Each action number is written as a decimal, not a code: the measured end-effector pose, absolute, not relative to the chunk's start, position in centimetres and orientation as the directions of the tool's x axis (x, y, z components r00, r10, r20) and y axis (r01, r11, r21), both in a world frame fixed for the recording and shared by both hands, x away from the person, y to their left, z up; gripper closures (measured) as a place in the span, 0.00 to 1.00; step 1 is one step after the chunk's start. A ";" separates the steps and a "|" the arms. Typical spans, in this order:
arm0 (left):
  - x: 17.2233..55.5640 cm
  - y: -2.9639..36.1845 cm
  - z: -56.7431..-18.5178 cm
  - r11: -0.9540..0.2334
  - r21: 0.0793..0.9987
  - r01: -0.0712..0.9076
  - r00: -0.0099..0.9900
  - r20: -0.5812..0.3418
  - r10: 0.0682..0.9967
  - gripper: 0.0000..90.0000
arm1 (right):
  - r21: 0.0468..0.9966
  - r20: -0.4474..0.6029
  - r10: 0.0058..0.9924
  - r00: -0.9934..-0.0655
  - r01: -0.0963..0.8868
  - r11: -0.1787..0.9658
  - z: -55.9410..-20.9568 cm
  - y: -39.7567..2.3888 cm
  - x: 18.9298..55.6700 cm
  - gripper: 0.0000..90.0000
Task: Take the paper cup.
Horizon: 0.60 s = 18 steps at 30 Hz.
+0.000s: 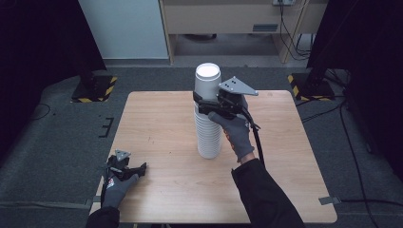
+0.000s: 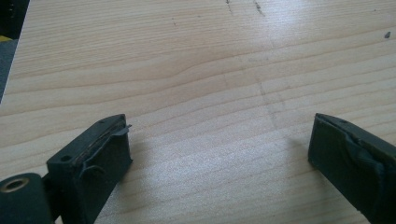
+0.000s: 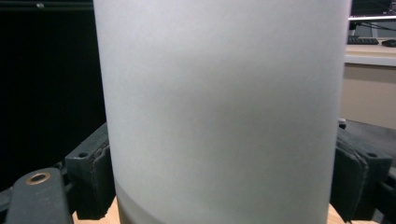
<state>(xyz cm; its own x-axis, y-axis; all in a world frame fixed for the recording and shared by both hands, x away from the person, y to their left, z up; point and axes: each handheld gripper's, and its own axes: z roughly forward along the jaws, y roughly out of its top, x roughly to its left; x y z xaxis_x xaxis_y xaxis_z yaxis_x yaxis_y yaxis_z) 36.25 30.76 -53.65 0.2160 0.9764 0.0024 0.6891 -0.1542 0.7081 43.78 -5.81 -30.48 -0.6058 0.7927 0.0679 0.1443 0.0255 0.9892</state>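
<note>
Tall stack of white paper cups, top cup clamped by right gripper; left gripper wide open, empty, on light wooden table; grey carpet around.

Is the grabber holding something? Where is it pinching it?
The right gripper pinches the top cup of the white stack by its side wall.

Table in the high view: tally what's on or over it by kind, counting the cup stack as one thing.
Stack of white cups: 1
Handheld grippers: 2, the left gripper resting at the table's near left edge, the right gripper around the stack's top cup
Gloved hands: 2
Total: 5
</note>
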 end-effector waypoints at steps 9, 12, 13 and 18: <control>36.2 30.8 -53.6 -0.154 0.708 0.689 0.216 0.002 0.976 0.05 | 0.993 0.063 0.793 -0.606 0.118 0.011 -29.3 -6.0 43.7 0.15; 36.2 30.8 -53.6 -0.155 0.708 0.689 0.216 0.003 0.976 0.05 | 0.994 0.069 0.793 -0.606 0.113 0.000 -28.9 -6.1 43.8 0.15; 36.2 30.8 -53.6 -0.155 0.708 0.689 0.216 0.003 0.976 0.05 | 0.994 0.073 0.792 -0.606 0.113 -0.005 -28.8 -6.2 43.8 0.15; 36.2 30.8 -53.6 -0.155 0.708 0.689 0.217 0.003 0.976 0.05 | 0.994 0.093 0.788 -0.609 0.102 -0.038 -28.2 -6.3 43.8 0.15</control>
